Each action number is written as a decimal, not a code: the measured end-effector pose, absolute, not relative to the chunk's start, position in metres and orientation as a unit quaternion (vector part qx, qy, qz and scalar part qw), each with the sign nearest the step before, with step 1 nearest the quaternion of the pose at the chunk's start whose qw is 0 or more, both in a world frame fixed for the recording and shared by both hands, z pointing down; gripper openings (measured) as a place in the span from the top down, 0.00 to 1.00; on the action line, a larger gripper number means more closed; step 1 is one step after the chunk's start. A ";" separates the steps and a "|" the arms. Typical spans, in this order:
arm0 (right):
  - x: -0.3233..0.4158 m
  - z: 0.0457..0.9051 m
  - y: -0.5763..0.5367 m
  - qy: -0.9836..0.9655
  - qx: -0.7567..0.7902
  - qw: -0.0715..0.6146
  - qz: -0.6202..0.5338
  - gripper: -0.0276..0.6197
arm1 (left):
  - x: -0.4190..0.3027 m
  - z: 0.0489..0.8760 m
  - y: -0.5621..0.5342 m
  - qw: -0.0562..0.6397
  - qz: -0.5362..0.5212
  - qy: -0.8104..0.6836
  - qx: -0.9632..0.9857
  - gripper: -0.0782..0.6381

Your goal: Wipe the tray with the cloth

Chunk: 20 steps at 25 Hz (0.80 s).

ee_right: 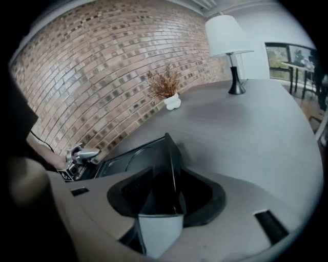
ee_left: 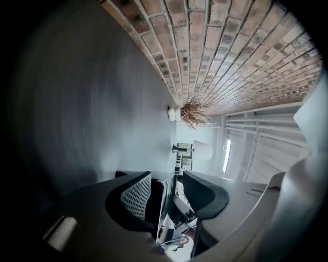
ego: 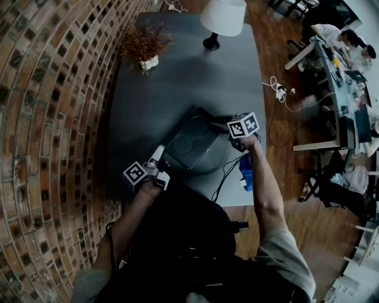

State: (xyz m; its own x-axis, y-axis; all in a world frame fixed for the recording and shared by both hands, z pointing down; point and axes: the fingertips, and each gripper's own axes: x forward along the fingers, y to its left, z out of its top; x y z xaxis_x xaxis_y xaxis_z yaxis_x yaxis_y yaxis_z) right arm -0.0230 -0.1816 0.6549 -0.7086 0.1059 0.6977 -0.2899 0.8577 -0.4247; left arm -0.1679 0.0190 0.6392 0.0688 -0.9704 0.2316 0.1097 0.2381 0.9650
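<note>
A dark tray [ego: 189, 142] sits on the grey table [ego: 177, 89], held between both hands' grippers. My left gripper [ego: 159, 155] is at its near left edge. In the left gripper view the tray's rim [ee_left: 165, 204] runs edge-on between the jaws of the left gripper [ee_left: 168, 176], with a gap showing beside it, so the gripper is open. My right gripper [ego: 230, 131] is shut on the tray's right rim [ee_right: 171, 153], which fills the space between the jaws of the right gripper [ee_right: 171, 176]. A blue thing [ego: 246, 171], perhaps the cloth, lies by my right forearm.
A white lamp [ego: 222, 18] and a dried plant in a white pot [ego: 143, 47] stand at the table's far end. A brick wall [ego: 47, 118] runs along the left. A black cable [ego: 225, 171] crosses the near edge. Desks with people stand at the right.
</note>
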 end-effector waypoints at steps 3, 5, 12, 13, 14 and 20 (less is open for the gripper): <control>-0.017 0.649 -0.183 -0.887 0.077 0.332 0.313 0.69 | -0.183 0.639 0.005 0.577 -0.470 -0.528 0.409 0.64; -0.013 0.648 -0.182 -0.885 0.090 0.306 0.340 0.68 | -0.200 0.646 -0.006 0.552 -0.480 -0.544 0.411 0.64; -0.006 0.645 -0.177 -0.872 0.152 0.223 0.408 0.64 | -0.253 0.654 -0.077 0.522 -0.424 -0.561 0.483 0.66; -0.006 0.645 -0.175 -0.869 0.161 0.212 0.418 0.64 | -0.257 0.653 -0.086 0.524 -0.410 -0.557 0.498 0.66; -0.005 0.645 -0.174 -0.866 0.169 0.201 0.426 0.64 | -0.259 0.651 -0.095 0.526 -0.394 -0.552 0.512 0.66; -0.003 0.644 -0.166 -0.850 0.205 0.160 0.459 0.64 | -0.259 0.627 -0.150 0.518 -0.292 -0.524 0.610 0.60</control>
